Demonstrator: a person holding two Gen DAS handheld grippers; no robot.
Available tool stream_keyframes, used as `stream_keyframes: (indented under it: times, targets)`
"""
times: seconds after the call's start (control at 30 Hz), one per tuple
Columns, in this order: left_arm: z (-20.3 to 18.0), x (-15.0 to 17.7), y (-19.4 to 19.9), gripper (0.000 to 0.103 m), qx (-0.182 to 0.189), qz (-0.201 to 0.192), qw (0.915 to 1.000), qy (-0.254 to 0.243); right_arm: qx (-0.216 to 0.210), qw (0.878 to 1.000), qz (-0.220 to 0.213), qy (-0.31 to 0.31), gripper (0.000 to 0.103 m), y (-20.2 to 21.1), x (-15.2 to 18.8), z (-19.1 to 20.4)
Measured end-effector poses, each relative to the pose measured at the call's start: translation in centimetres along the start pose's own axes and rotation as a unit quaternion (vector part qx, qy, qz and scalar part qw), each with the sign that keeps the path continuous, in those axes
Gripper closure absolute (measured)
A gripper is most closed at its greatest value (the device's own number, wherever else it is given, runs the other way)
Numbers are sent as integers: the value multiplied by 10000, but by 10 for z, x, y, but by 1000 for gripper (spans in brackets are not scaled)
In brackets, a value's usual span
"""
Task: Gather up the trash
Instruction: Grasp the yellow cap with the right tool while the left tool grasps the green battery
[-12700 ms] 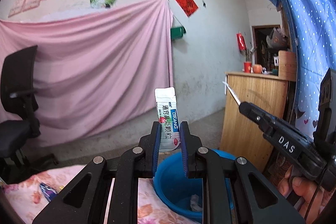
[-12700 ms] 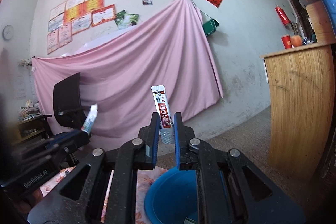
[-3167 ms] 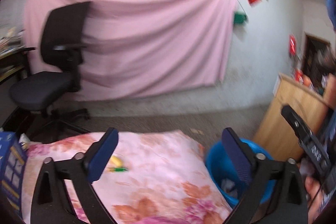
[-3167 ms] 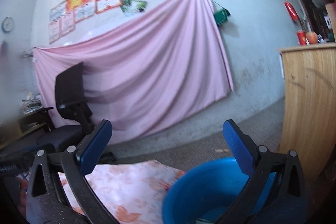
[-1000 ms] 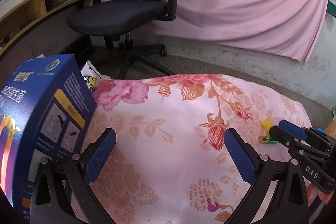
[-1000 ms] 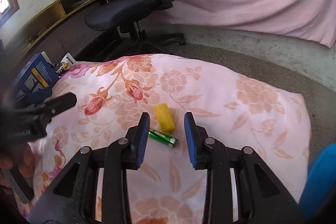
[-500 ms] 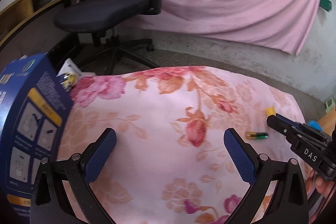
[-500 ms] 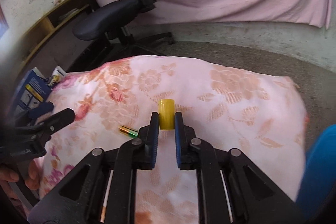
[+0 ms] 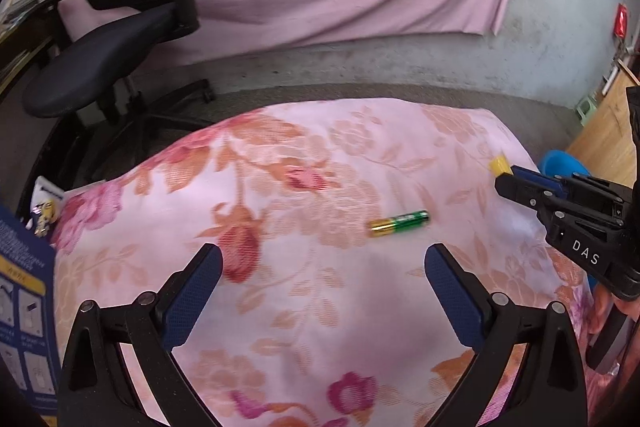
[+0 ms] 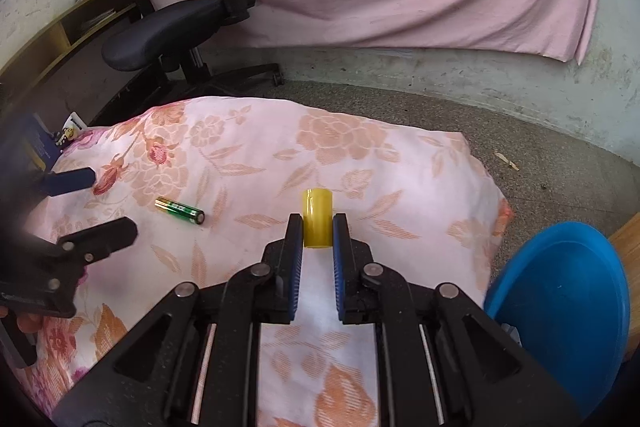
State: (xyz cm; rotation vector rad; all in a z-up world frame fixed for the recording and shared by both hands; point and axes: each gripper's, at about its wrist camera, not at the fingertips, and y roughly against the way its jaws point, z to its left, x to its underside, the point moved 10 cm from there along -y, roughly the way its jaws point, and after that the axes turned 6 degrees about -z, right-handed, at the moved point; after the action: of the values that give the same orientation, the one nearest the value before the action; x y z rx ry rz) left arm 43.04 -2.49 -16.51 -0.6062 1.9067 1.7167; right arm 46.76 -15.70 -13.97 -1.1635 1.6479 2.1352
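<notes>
Your right gripper [image 10: 313, 233] was clenched on the yellow cylinder [image 10: 317, 217], with one pad on each curved flank. The cylinder's long axis ran forward along the fingers, and its far end projected beyond the fingertips. Whether it sat on the floral cloth [image 10: 256, 163] or was already raised off it cannot be told from these views. The blue bin [image 10: 560, 307] stood to the right of this gripper and nearer to you, off the edge of the surface; that direction is the one the next carry would depend on.

Your left gripper [image 9: 320, 291] was released, jaws spread wide and holding nothing. The green battery [image 9: 399, 223] lay on the cloth ahead of it and slightly right of centre, beyond the fingertips. The battery's long axis ran nearly crosswise to the fingers, gold end to the left. By judgement, the left gripper was the nearer and only free one for this item. Closing across such a crosswise axis would grip the battery end to end, so a wrist turn would probably be needed.

Legible writing: "DAS" on the body of the right gripper in the left wrist view. The battery's label was too small to read. A blue box [image 9: 24, 307] at the far left carried print and small diagrams, not legible.
</notes>
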Motion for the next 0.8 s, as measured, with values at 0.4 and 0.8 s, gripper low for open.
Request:
stream_keyframes:
  times: [0.4,0.8]
  targets:
    - [-34,-4,-20,14,279,260,9992,86,16,9998,-2,-176,66,8,13,-23]
    - [-44,-1,-30,26,22,295,9994,-189,-43,9997,-13,-251,66,9,15,-26]
